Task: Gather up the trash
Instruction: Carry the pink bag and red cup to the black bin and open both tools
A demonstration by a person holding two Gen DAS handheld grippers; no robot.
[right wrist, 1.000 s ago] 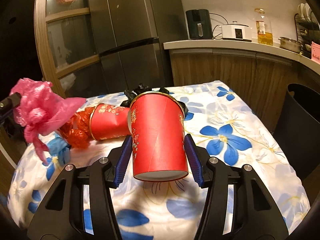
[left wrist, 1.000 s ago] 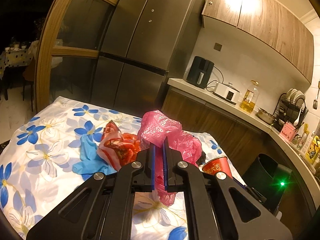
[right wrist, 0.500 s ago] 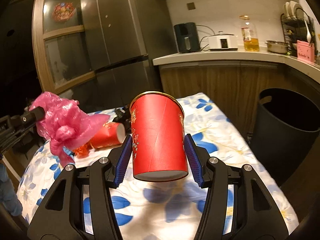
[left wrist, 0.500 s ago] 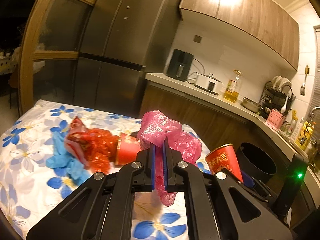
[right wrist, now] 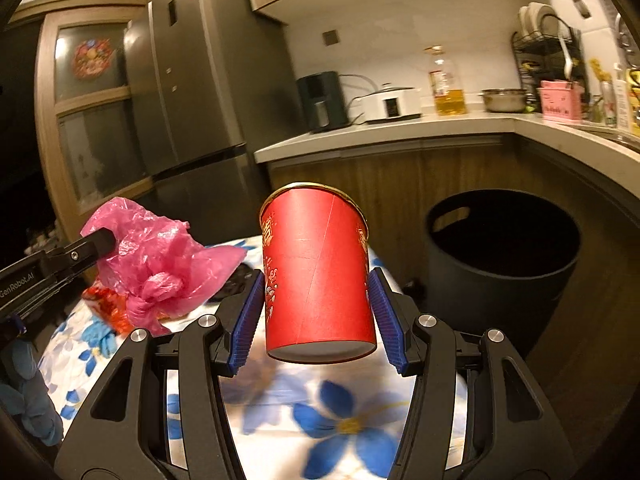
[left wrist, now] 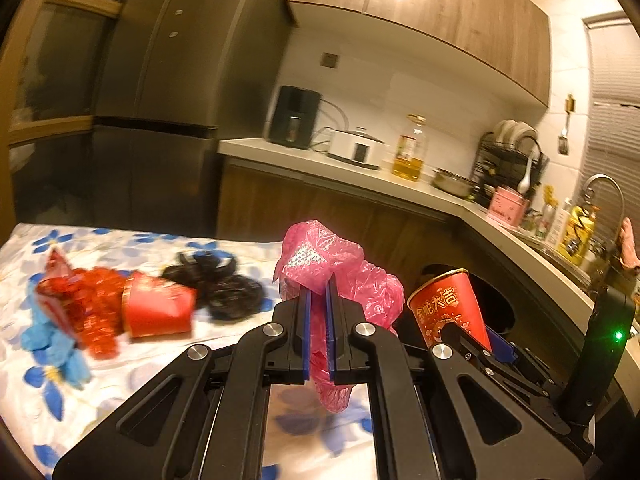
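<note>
pink bag: a crumpled pink plastic bag point(left wrist: 340, 276) is pinched between the nearly closed blue pads of the left claw point(left wrist: 318, 312), held in the air above the desk's right end; part of it hangs below the pads.
red cup: a red paper cup with gold print and a gold rim point(right wrist: 318, 276) sits upright between the blue ribbed pads of the right claw point(right wrist: 318, 320), gripped on both sides, lifted clear of the desk.
second cup: another red paper cup point(left wrist: 158, 308) lies on its side on the desk toward the left end, its mouth against a crinkled red foil wrapper point(left wrist: 86, 304).
blue glove: a light blue glove point(left wrist: 48, 340) lies just beside the wrapper, at the desk's left edge.
black bag: a crumpled black plastic bag point(left wrist: 224, 280) lies toward the far edge, near the lying cup.
desk: covered in a white cloth with blue flowers point(right wrist: 340, 420).
bin: a round black trash bin with a handle slot point(right wrist: 504, 264) stands on the floor just past the desk's right end, open at the top.
background: grey fridge point(right wrist: 200, 92); kitchen counter point(right wrist: 400, 128) with appliances, blurred.
</note>
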